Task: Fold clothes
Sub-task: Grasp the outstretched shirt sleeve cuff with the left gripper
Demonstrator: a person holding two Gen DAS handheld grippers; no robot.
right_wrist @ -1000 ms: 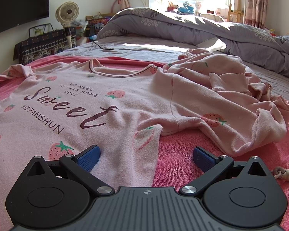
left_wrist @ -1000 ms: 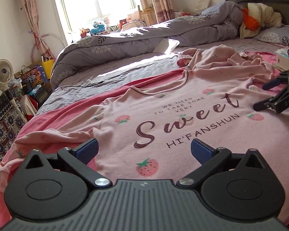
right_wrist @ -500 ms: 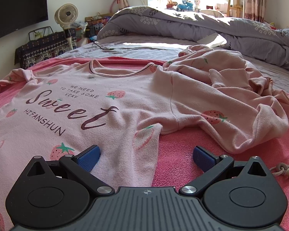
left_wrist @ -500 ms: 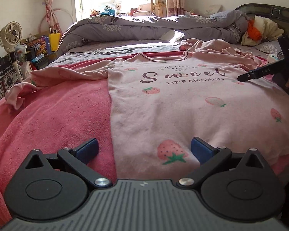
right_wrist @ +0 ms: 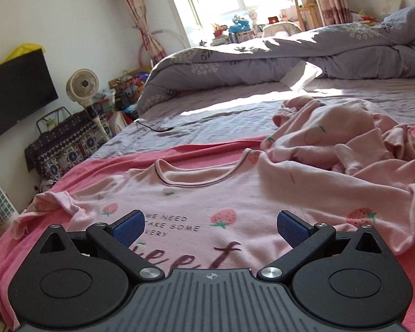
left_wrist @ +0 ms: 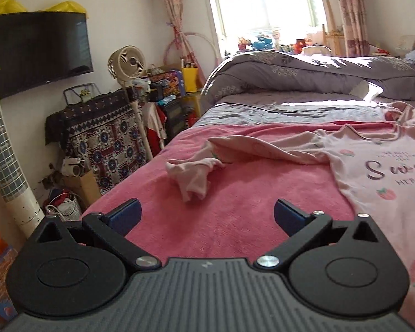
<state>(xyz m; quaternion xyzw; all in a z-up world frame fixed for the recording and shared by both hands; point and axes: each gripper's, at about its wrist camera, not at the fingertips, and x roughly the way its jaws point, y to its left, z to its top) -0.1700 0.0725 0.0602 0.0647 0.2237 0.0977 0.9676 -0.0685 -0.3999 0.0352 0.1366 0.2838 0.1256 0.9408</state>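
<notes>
A pink strawberry-print top with "Sweet" lettering lies face up on a pink blanket. Its left sleeve stretches out crumpled in the left wrist view, just ahead of my open left gripper, which holds nothing. My right gripper hovers open over the chest print, below the neckline. The top's right sleeve and a second pink garment lie bunched at the right.
A grey duvet is heaped along the bed's far side, with a black cable on the grey sheet. Left of the bed stand a fan, a patterned cabinet, clutter and a wall television.
My left gripper has swung left off the top's hem toward the crumpled left sleeve. My right gripper has moved left and forward from the top's side edge onto the chest print.
</notes>
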